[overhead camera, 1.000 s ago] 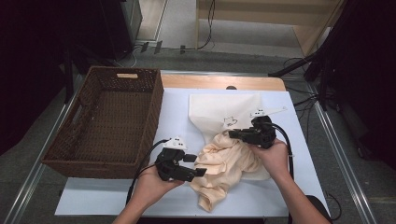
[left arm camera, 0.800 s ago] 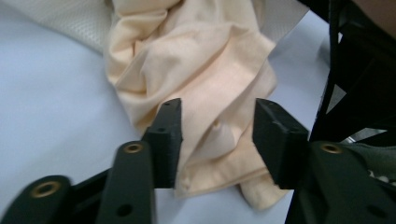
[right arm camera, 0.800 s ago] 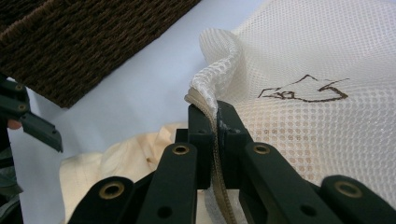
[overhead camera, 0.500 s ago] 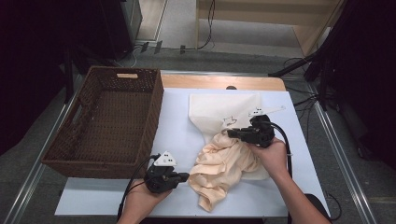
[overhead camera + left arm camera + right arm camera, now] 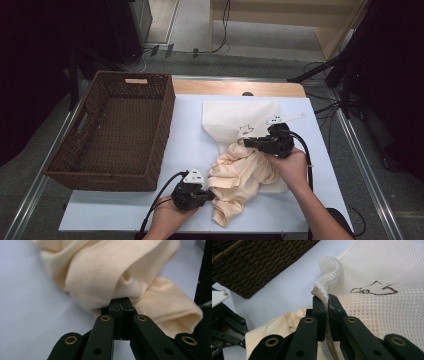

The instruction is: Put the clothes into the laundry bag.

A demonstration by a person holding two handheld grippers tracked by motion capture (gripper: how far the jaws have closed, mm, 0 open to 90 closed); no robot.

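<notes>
High view, basket: a brown woven wicker basket [image 5: 112, 132] is seen left of both grippers, nothing inside.
High view, bag: a white mesh bag [image 5: 237, 120] lies flat; its edge is clamped by the right gripper [image 5: 250, 142].
High view, garment: a crumpled peach cloth [image 5: 240, 175] is spread between the grippers on the white table [image 5: 185, 145].
Left gripper view: the left gripper [image 5: 120, 306], its jaws just closed, is clenched on a soft cloth fold.
Right gripper view: the bag's hem is pinched between the jaws; the basket is seen beyond them.
</notes>
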